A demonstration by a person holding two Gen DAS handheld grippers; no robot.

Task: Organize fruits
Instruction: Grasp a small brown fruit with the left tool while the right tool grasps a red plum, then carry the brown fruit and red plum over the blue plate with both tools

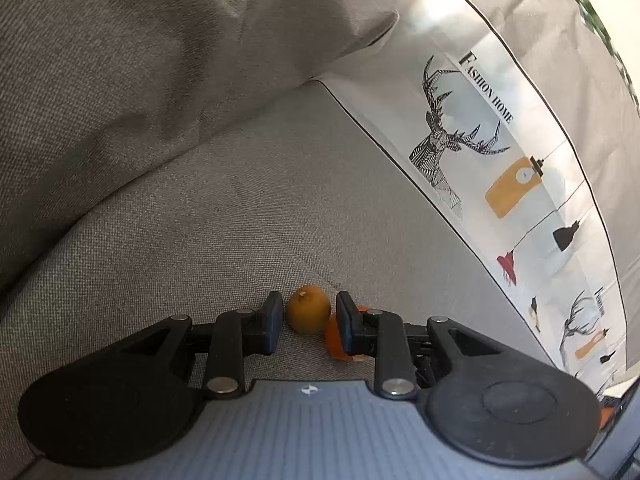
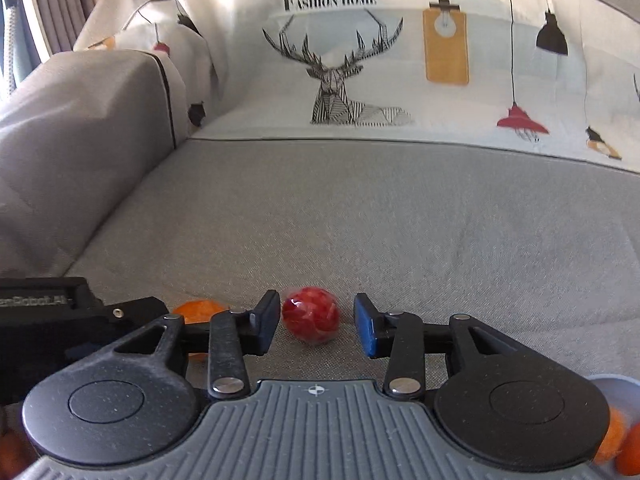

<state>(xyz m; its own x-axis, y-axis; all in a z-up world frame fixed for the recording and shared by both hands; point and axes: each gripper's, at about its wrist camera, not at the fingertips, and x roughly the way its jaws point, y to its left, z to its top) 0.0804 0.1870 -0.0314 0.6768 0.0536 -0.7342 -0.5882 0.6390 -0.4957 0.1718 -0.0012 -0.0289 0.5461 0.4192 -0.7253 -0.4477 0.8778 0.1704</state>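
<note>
Down on the grey woven sofa seat [image 2: 360,208], the right gripper [image 2: 316,326] has its jaws apart around a round, glossy red fruit [image 2: 311,320], neither pad touching it. Nearby, the left gripper [image 1: 308,326] stands narrowly parted around a dull yellow-orange citrus fruit [image 1: 308,314] that lies on the cushion; whether its pads press the fruit I cannot tell. A brighter orange fruit [image 1: 332,344] lies just beside, half hidden behind that gripper's right-hand finger.

The grey sofa seat [image 2: 360,220] is matt woven cloth; the red fruit [image 2: 310,315] looks glossy.
</note>
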